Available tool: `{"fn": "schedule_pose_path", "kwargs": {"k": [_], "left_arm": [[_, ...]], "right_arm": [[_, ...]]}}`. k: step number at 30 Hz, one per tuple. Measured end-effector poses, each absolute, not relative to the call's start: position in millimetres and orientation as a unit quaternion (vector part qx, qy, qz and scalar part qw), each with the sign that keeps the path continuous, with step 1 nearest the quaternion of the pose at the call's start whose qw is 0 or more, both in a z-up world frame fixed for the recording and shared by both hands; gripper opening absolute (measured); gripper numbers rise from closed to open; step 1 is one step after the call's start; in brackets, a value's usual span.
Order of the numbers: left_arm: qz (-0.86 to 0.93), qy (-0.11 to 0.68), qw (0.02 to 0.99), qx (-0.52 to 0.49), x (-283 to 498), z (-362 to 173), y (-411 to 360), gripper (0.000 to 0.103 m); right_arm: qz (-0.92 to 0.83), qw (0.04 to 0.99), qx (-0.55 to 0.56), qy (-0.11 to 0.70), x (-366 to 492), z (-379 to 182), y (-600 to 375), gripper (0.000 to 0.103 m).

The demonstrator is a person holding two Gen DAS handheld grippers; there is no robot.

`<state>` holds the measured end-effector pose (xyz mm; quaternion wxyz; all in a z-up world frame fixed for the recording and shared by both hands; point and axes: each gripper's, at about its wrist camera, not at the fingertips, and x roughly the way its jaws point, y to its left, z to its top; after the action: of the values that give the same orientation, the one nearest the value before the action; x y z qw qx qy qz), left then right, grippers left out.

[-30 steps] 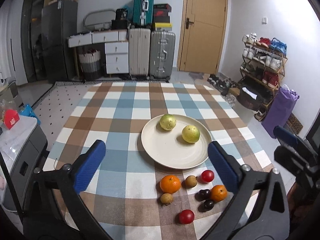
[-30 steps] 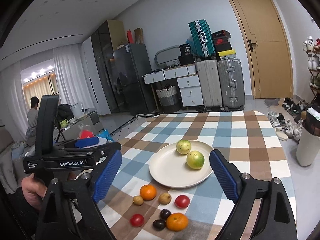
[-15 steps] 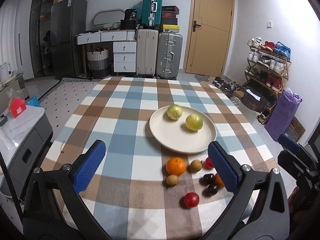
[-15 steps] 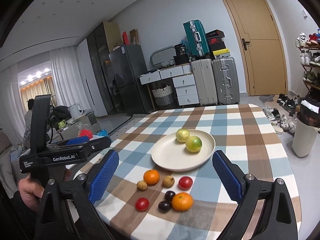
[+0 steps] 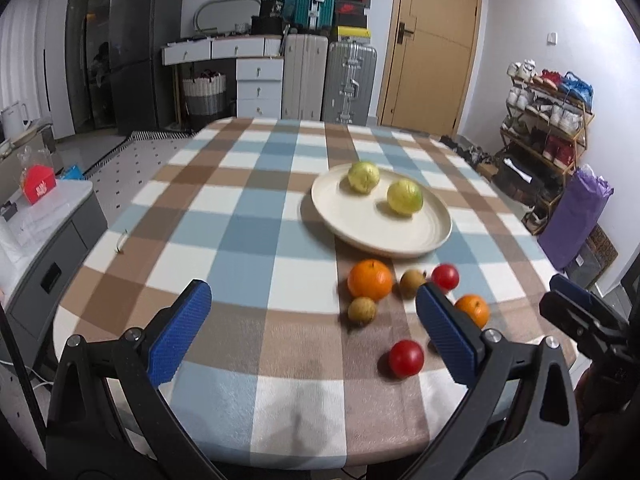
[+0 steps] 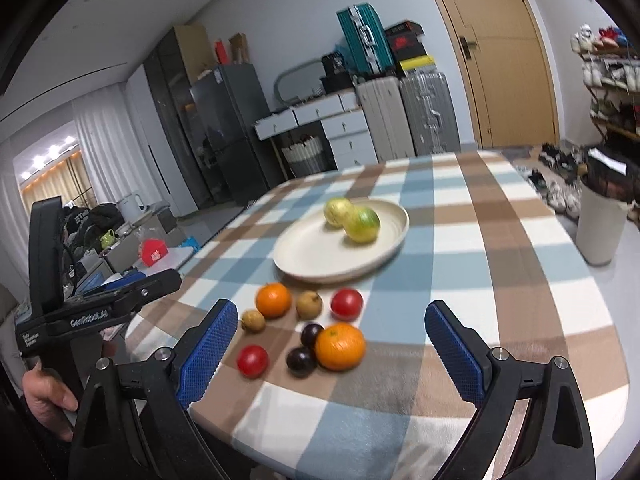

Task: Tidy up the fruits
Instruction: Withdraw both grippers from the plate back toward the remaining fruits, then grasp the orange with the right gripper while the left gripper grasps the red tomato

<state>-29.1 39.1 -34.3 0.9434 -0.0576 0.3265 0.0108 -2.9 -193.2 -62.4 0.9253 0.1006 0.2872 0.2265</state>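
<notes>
Fruit laid out on a checked tablecloth [image 5: 248, 236], viewed from two hand-held grippers. Left gripper [image 5: 312, 328]: jaws spread wide and empty, held above the near edge of the table. Ahead of its jaws and toward the right finger stands a cream plate [image 5: 360, 232] carrying two yellow-green fruits [image 5: 404, 197]. Between plate and right finger lie a large orange [image 5: 369, 279], two small brown fruits [image 5: 361, 310], a red fruit [image 5: 445, 276] and a smaller orange [image 5: 473, 309] partly behind the blue pad; a second red fruit [image 5: 406, 358] lies just inside that finger. Right gripper [image 6: 336, 356]: jaws likewise spread wide, holding nothing. Between its fingers lie an orange [image 6: 340, 346] touching two dark plums [image 6: 301, 361], with a red fruit [image 6: 252, 360] nearer the left finger; the plate [image 6: 320, 256] stands farther ahead. A hand [image 6: 44, 400] grips the left gripper's handle at the view's left edge.
</notes>
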Motion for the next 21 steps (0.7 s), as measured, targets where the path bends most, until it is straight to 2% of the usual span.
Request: {"fn": "schedule_pose_path", "kwargs": {"k": [6,8,13,21], "left_arm": [[0.008,0.35,0.935,-0.062,-20.9,-60.1,37.6,0.102],[0.007,0.354,0.933,-0.062,-19.1,-65.5,37.3,0.102],[0.005,0.364,0.929,-0.067,-15.9,-75.9,37.9,0.102],[-0.004,0.377,0.924,-0.071,-8.3,-88.4,38.1,0.102]], "right_arm": [[0.225,0.915,0.1,0.319,10.1,-83.3,-193.1,0.096],[0.23,0.91,0.104,0.328,14.7,-89.0,-192.4,0.091],[0.237,0.903,0.105,0.344,24.1,-98.8,-187.4,0.087],[0.24,0.892,0.108,0.368,39.7,-111.4,-178.8,0.074]]}}
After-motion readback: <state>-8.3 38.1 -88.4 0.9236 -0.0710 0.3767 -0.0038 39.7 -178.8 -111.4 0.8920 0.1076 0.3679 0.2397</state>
